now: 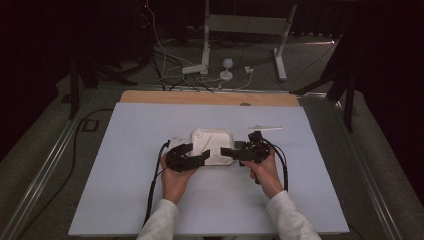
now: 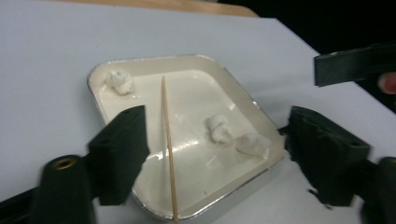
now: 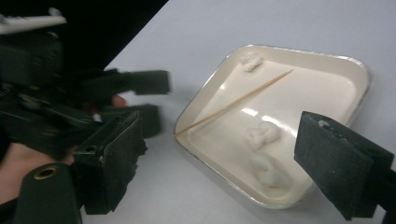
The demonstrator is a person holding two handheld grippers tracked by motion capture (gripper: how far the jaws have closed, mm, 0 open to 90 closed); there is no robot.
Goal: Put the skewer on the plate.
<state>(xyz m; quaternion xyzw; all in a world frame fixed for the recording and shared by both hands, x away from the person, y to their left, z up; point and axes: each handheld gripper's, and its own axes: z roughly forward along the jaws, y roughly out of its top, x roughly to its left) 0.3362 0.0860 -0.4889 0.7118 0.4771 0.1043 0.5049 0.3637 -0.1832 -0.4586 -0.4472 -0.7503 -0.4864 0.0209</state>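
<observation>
1. One white tray at the table's middle.
2. One thin wooden skewer lying in the tray.
3. Three white lumps in the tray.
4. Two tools: left tool, right tool.

This looks like a lab or recording room. The tabletop wears a plain pale sheet over a wooden board, ringed by dark curtains. Loose cables sprawl on the grey floor beside a white metal stand.
</observation>
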